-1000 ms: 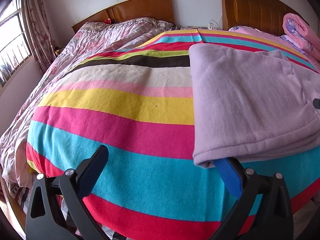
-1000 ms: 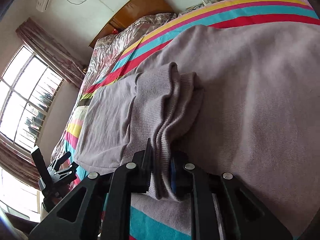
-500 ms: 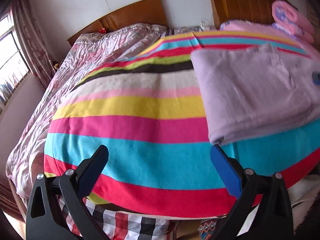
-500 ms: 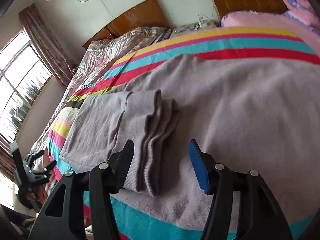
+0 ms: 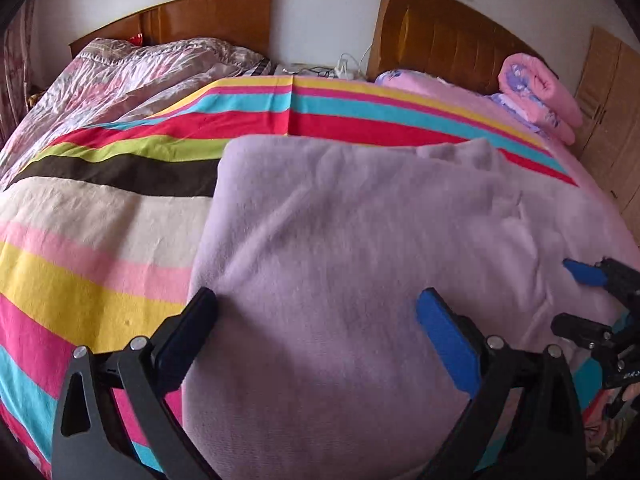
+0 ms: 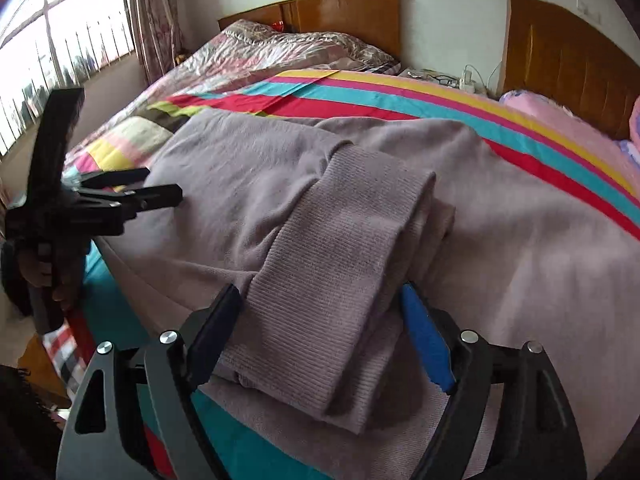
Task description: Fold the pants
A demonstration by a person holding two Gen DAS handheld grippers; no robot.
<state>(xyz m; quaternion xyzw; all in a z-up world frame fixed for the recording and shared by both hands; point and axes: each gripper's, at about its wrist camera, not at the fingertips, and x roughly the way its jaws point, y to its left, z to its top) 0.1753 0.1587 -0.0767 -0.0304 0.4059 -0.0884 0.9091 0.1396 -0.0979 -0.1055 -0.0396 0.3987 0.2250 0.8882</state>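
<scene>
so the count: one pair of lilac pants (image 6: 332, 264) folded on the bed, two grippers, the left gripper (image 5: 316, 332) and the right gripper (image 6: 320, 328), one striped blanket (image 5: 100, 240), one floral quilt (image 5: 132, 76), two wooden headboards (image 5: 208, 20), one rolled pink blanket (image 5: 540, 92), and one window (image 6: 60, 40).

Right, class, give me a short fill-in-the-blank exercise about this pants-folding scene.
1. The lilac pants lie on a ____ blanket.
2. The ribbed cuffs lie between the jaws of the ____ gripper.
3. The left gripper has its jaws ____.
4. A rolled pink quilt lies by the ____.

Missing words: striped; right; open; headboard
</scene>
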